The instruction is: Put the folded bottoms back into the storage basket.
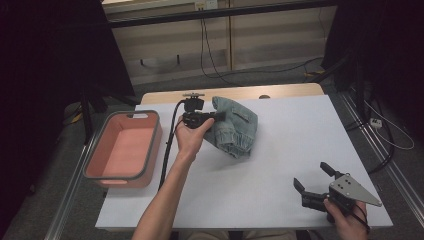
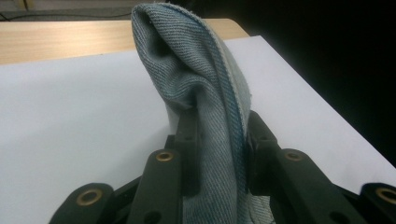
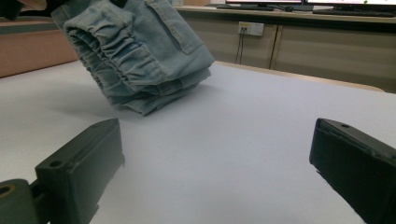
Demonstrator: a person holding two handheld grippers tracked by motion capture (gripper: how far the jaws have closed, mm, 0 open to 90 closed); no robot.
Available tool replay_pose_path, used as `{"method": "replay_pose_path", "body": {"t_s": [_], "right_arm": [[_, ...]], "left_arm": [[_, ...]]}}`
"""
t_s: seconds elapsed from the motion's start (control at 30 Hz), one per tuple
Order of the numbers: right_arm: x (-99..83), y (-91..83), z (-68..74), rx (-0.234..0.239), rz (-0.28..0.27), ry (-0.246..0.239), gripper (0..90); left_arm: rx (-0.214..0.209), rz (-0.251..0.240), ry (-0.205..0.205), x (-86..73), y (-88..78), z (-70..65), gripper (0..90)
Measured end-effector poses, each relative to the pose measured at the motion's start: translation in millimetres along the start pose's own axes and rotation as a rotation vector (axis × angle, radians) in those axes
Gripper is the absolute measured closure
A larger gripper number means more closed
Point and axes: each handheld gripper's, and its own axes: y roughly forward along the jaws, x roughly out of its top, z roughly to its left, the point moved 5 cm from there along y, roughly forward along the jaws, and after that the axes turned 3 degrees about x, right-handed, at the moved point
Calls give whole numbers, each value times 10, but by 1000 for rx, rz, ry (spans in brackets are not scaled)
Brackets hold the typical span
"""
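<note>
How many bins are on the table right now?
1. The pink bin sits at the table's left edge, beside the person's left forearm. The folded denim garment, lifted by the left hand-held gripper, is outside it.

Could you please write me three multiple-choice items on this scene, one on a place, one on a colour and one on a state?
1. Where does the bin stand?
A. At the table's left edge, by the person's left arm
B. At the table's right edge
C. On top of the folded denim garment

2. What colour is the bin?
A. Green
B. Pink
C. Yellow

3. How do the two grippers stand?
A. Both open and empty
B. Left gripper clamped on the folded denim garment, right gripper open
C. Right gripper clamped on the garment, left gripper open

Answers: 1 A, the high view shows the bin at the left of the white table. 2 B, its walls and floor are pink. 3 B, the left gripper view shows denim pinched between the jaws, while the right jaws stand apart over bare table.
</note>
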Motion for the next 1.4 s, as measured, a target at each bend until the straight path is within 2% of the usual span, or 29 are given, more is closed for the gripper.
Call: {"method": "replay_pose_path", "body": {"t_s": [0.1,0.17,0.23,0.5,0.7,0.8,0.97,1.13,1.4], "right_arm": [[-2,-2,-1,0,1,-1,24],[-1,5,-4,-2,0,1,24],[-2,8,0,-1,1,1,24],[-3,-16,2,-4,-3,3,23],[-8,-19,-3,-10,1,1,23],[-9,-20,-7,-13,2,1,23],[-8,-23,-1,-9,2,3,23],[-9,-28,-13,-13,2,2,23],[-7,-28,3,-4,1,1,23]], "left_arm": [[-5,1,14,15,-63,22,720],[-6,-17,11,46,-117,26,721],[-7,-25,26,73,-175,28,721],[12,-45,36,149,-377,121,723],[-4,-52,48,183,-478,143,723],[3,-72,29,206,-520,136,724],[23,-99,45,213,-627,147,723],[6,-106,70,218,-721,113,724],[-21,-138,72,279,-938,72,725]]}}
